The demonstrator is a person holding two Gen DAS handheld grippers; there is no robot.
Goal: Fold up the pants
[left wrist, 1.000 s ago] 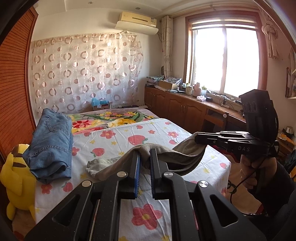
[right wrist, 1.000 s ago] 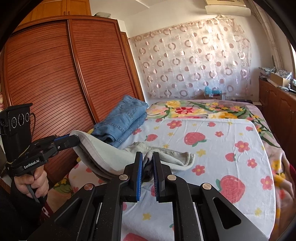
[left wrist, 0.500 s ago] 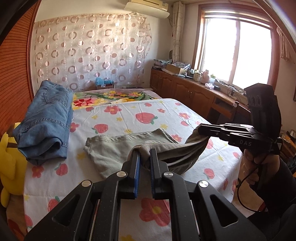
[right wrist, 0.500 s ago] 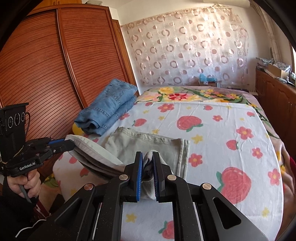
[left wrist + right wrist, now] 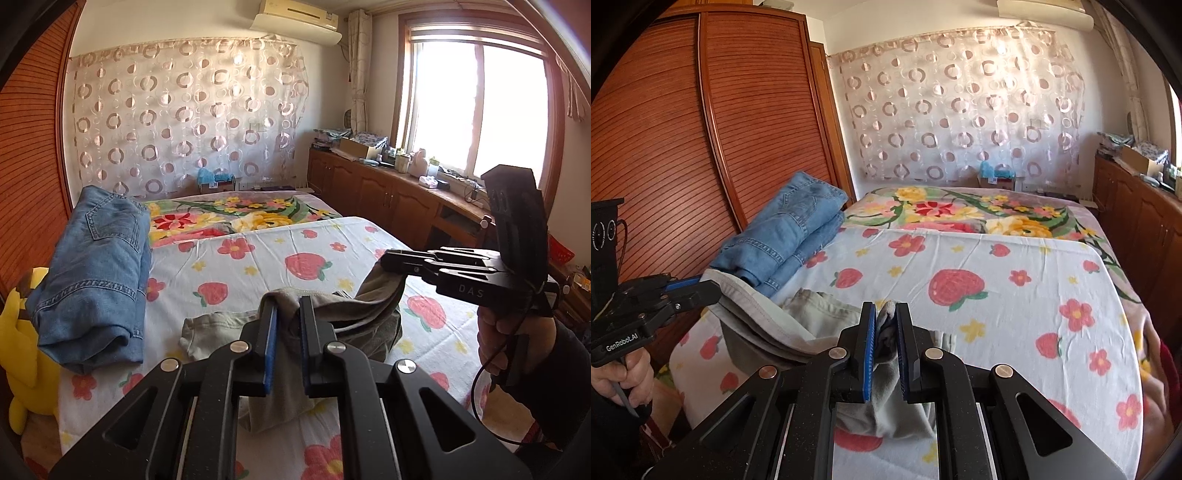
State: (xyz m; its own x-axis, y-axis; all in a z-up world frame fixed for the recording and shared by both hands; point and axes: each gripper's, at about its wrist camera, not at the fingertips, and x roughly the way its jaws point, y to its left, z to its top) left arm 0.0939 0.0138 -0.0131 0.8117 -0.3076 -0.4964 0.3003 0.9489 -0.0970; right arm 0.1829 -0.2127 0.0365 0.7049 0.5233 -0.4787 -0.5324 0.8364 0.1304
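Grey-beige pants (image 5: 221, 325) lie partly on the flowered bed sheet (image 5: 258, 273) near its front edge. My left gripper (image 5: 286, 306) is shut on one corner of their raised edge. The right gripper (image 5: 386, 264), held by a hand, pinches the other corner farther right, and the cloth sags between the two. In the right wrist view my right gripper (image 5: 886, 310) is shut on a bunched fold of the pants (image 5: 820, 314). The left gripper (image 5: 713, 286) holds the edge at the left, above the part that lies flat.
Folded blue jeans (image 5: 96, 273) sit on the bed's left side, next to a yellow plush toy (image 5: 22, 350). A wooden wardrobe (image 5: 701, 147) runs along the left. Low wooden cabinets (image 5: 388, 199) under the window line the right. A flowered blanket (image 5: 960, 214) covers the far end.
Both grippers have carried the held edge of the pants forward over the part that lies on the bed, so less of the flat part shows. Both grips are unchanged.
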